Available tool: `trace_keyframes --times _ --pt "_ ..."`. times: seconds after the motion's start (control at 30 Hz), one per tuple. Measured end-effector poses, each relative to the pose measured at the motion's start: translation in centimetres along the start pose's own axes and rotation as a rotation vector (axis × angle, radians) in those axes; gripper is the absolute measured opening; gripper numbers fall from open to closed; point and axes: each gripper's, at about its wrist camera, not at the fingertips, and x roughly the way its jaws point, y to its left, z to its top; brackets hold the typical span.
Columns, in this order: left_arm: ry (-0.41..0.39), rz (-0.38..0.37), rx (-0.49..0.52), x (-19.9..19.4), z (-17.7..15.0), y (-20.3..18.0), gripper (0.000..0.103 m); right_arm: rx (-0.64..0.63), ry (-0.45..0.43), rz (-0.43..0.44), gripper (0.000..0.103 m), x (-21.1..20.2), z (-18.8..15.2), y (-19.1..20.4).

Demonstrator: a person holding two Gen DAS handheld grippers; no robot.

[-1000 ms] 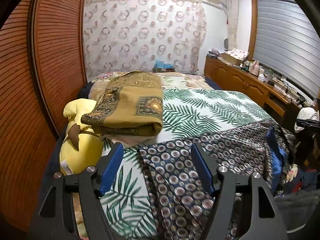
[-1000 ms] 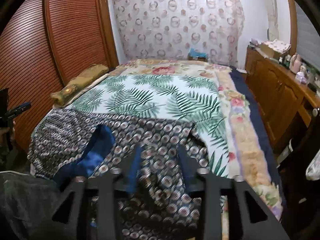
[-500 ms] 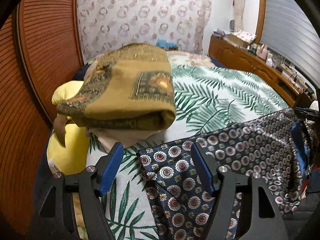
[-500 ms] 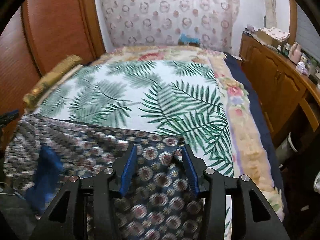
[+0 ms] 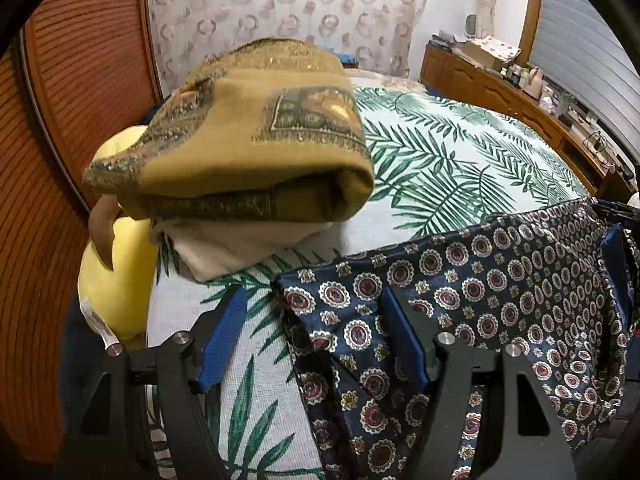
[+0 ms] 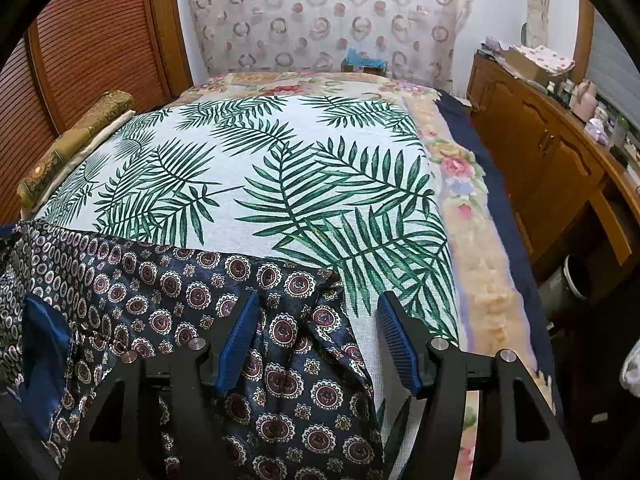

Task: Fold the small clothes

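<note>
A navy garment [image 5: 500, 280] printed with round medallions, showing a plain blue lining, lies spread across the near edge of the leaf-print bedsheet [image 5: 460, 152]. My left gripper [image 5: 314, 338] stands open over the garment's left corner, and its blue pads do not press the cloth. In the right wrist view the garment [image 6: 168, 280] ends in a right corner that lies between the pads of my right gripper [image 6: 320, 332]. Its jaws are opening and do not grip the cloth, and the right pad hangs over bare bedsheet [image 6: 280, 160].
A folded ochre cloth [image 5: 248, 152] rests on a white one at the bed's left side, also seen as the ochre cloth [image 6: 72, 136]. A yellow plush toy [image 5: 116, 272] lies beside it. A slatted wooden door [image 5: 60, 160] is left, a wooden dresser [image 6: 540, 152] right.
Both grippers have moved forward and down toward the bed. The garment has come to lie flatter on the sheet. The right gripper's jaws have widened off the cloth.
</note>
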Motion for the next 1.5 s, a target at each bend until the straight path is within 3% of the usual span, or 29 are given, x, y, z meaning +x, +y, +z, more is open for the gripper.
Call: trace_keyframes --times 0.13,0.27,0.4,0.47,0.57,0.63,0.7,0.77,0.87,0.97,1.13,1.37,1.5 --pt "-0.005 -0.014 -0.002 -0.1 0.0 -0.1 0.070 -0.003 -0.004 0.013 0.066 0.5 -0.1 -0.2" --pt "-0.010 -0.024 0.015 -0.2 -0.1 -0.4 0.055 -0.008 -0.009 0.017 0.066 0.6 -0.2 -0.2" --pt "-0.011 -0.025 0.019 -0.3 0.0 -0.6 0.033 -0.034 -0.018 0.045 0.066 0.3 -0.6 0.1" --pt "-0.008 -0.034 0.020 -0.3 0.0 -0.7 0.029 -0.049 -0.018 0.049 0.065 0.2 -0.7 0.6" --pt "-0.006 -0.031 0.021 -0.3 0.1 -0.8 0.029 -0.069 -0.020 0.058 0.048 0.0 -0.9 1.3" --pt "-0.008 -0.031 0.019 -0.2 0.1 -0.8 0.029 -0.078 -0.017 0.078 0.026 -0.2 -1.1 1.7" --pt "-0.009 -0.038 0.018 -0.3 0.0 -0.9 0.019 -0.086 -0.013 0.112 0.010 -0.4 -1.3 2.1" --pt "-0.005 -0.065 0.013 -0.3 -0.1 -1.1 0.009 -0.087 -0.016 0.112 0.007 -0.5 -1.5 2.5" --pt "-0.013 -0.076 0.020 -0.8 -0.3 -1.6 0.006 -0.065 -0.041 0.121 0.005 -1.5 -2.0 2.6" --pt "-0.062 -0.110 0.001 -2.6 -0.4 -1.8 0.005 -0.054 -0.093 0.128 0.005 -4.0 -2.5 2.6" --pt "-0.218 -0.164 -0.007 -8.4 0.2 -2.9 0.005 -0.045 -0.214 0.128 0.004 -10.0 -3.0 2.6" --pt "-0.453 -0.222 0.016 -17.1 3.4 -4.6 0.005 -0.093 -0.384 0.110 0.004 -19.7 -1.4 2.4" --pt "-0.551 -0.204 0.050 -20.5 6.6 -5.0 0.005 -0.128 -0.488 0.092 0.004 -24.8 0.5 2.3"
